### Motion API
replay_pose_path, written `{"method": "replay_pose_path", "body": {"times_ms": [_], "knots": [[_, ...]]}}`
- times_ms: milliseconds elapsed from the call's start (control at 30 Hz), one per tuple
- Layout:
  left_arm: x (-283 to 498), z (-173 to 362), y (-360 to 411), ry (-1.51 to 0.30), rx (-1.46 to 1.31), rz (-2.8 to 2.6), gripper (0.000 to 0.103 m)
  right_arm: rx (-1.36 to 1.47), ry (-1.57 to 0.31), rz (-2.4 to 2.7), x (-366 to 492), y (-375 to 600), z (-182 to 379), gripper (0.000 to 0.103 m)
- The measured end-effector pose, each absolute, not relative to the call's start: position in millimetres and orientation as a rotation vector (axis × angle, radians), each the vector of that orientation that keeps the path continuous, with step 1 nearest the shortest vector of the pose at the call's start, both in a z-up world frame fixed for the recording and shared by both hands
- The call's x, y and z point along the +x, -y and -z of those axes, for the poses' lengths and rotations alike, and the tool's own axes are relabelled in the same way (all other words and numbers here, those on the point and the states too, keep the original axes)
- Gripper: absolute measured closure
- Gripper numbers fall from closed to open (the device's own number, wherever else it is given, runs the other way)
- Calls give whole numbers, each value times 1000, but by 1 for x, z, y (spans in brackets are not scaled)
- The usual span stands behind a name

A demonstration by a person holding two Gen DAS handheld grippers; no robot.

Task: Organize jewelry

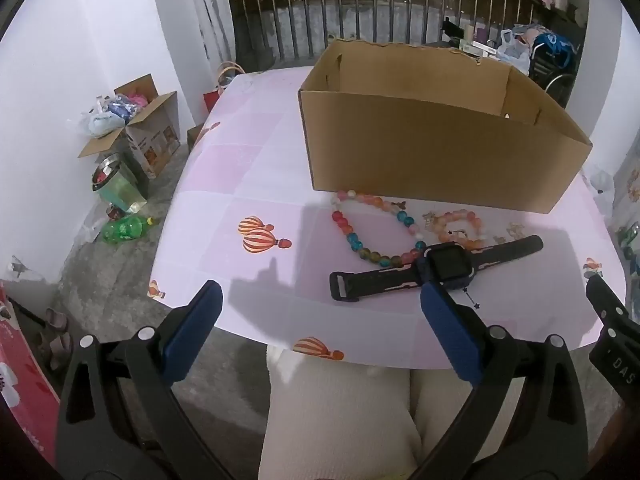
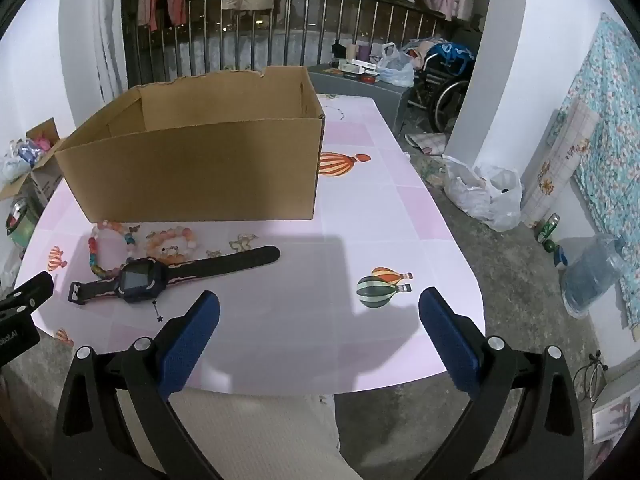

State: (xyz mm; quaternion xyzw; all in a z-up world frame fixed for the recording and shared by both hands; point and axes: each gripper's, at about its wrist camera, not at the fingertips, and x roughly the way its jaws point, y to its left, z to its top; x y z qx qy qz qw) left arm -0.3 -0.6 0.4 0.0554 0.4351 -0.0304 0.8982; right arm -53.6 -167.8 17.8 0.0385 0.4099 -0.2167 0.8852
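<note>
Lettering: "DAS" in part on the right claw's body as my left camera sees it; "oboLAI" in part on the left claw's body in my right camera. No other text I can read.

Count on the table [image 1: 248,168]: one open box [image 1: 432,140], two bead bracelets, one watch [image 1: 440,266]. Balloon prints on the cloth.

Left to right, left camera: left claw [image 1: 320,300] has both pads spread wide, nothing between them, hanging over the table's near edge. I see the big bracelet [image 1: 372,232] just ahead of the box's front wall, the small bracelet [image 1: 460,226] beside it to the right, the watch lying flat across the near side of both. My left claw's right pad tip overlaps the watch face in view; contact I cannot tell.

Right camera: watch [image 2: 140,278] lies ahead and left of the right claw [image 2: 320,300], well apart. That claw is also spread wide, empty.
</note>
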Motion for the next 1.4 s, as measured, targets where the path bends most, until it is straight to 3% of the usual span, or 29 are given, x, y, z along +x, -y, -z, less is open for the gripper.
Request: {"method": "replay_pose_path", "body": {"times_ms": [1400], "knots": [[10,8,2,-930,114,87,7,75,-870,437,-50,167,-15,6]]}}
